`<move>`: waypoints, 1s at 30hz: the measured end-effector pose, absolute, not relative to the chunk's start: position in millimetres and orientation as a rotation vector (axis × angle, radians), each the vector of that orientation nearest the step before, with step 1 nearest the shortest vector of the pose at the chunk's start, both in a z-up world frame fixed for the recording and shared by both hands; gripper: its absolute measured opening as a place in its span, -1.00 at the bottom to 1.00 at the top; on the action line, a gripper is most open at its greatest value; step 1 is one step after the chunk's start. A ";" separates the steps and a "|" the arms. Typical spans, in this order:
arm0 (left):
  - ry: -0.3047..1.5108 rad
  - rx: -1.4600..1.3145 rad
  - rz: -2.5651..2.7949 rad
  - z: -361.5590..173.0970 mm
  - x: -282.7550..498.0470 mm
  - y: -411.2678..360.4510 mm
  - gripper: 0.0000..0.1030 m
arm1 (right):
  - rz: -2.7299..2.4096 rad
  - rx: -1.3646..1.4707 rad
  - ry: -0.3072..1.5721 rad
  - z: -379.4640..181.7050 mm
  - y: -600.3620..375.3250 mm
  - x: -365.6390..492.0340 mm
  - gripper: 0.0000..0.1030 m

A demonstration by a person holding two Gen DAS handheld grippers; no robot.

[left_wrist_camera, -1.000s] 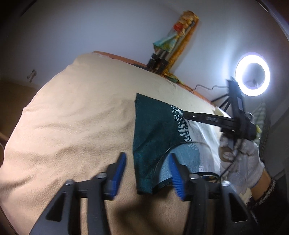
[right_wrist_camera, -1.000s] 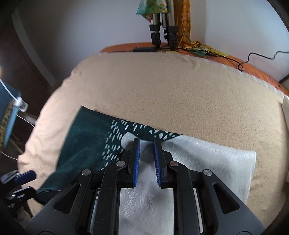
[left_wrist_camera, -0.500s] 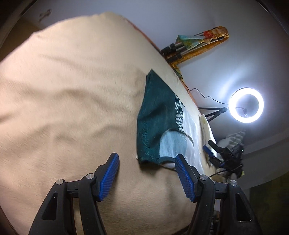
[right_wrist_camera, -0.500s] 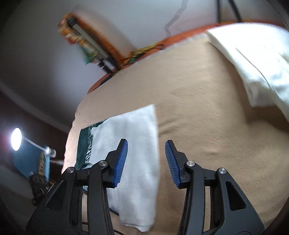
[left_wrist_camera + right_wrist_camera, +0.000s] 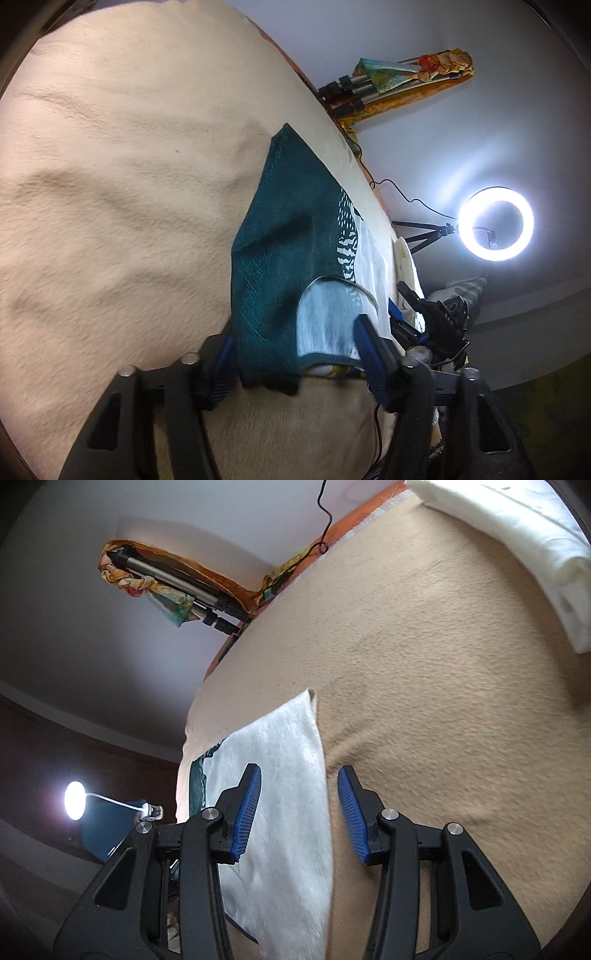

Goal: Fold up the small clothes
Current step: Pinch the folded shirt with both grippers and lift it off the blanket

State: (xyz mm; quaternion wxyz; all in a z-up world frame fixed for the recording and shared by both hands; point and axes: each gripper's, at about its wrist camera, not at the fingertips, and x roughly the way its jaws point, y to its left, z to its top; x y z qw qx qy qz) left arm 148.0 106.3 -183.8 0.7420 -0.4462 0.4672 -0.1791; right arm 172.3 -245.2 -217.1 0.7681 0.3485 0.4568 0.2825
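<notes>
A small dark green and white garment lies flat on the beige blanket. My left gripper is open, its blue pads on either side of the garment's near green edge by the neckline. In the right wrist view the garment's white end lies on the blanket. My right gripper is open, straddling the white end's right edge, one pad over the cloth, one over the blanket. The right gripper also shows in the left wrist view beyond the garment.
A ring light on a stand glows at the right. A folded tripod with colourful cloth leans on the wall behind the bed. A white pillow lies at the far right. A desk lamp shines at the left.
My left gripper has moved forward, so its open pads now bracket the green edge. My right gripper opened, left the garment's middle and moved to its white end.
</notes>
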 end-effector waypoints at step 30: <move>0.871 -0.601 -0.435 -104.3 161.5 28.9 -1.00 | 0.604 0.440 0.917 -138.9 -201.5 160.1 -0.90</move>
